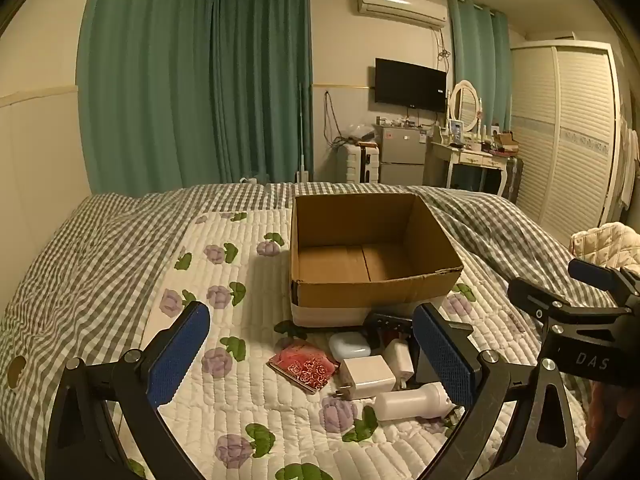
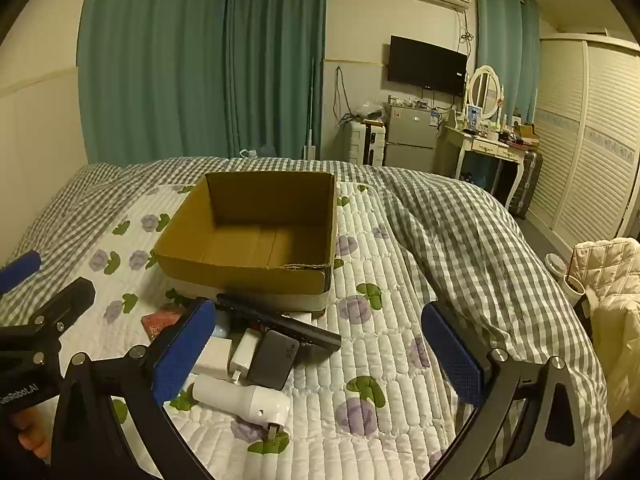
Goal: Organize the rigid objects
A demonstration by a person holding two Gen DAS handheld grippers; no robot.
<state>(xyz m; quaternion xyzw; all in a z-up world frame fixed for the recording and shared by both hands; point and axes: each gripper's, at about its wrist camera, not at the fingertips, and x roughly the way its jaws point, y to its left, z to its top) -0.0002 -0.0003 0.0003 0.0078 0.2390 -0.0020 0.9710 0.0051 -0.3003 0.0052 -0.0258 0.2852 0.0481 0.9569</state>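
Both grippers are hovering over a bed (image 1: pixel 240 400) covered by a white quilt with purple flowers, and a grey checked duvet (image 2: pixel 460 232) is bunching along the far and right edges.

Left gripper (image 1: pixel 316 356): jaws are standing fully apart, blue pads facing each other, nothing between them being gripped. Right gripper (image 2: pixel 320 356): same, jaws are gaping wide and holding nothing. In the left wrist view the right gripper is showing at 3 o'clock; in the right wrist view the left gripper is sitting at 9 o'clock.

An open cardboard box (image 1: pixel 360 292) is sitting on the quilt at 12 o'clock from the left gripper, nothing visible inside it. In the right wrist view the box (image 2: pixel 240 276) is lying at about 11 o'clock.

The loose items are clustering just in front of the box's near wall:
- red patterned card case (image 1: pixel 304 364), at 9 o'clock of the pile
- pale earbud-style case (image 1: pixel 349 345), near the box
- white square charger (image 1: pixel 366 376), prongs pointing toward 7 o'clock
- white plug adapter (image 2: pixel 245 354), lying beside a dark grey power bank (image 2: pixel 272 360)
- long black bar (image 2: pixel 280 324), running diagonally, close to the box's front; contact is unclear
- white cylindrical device (image 2: pixel 240 398), lying on its side at 6 o'clock of the pile, nearest the cameras

The items are touching or overlapping each other; all are resting on the quilt outside the box.
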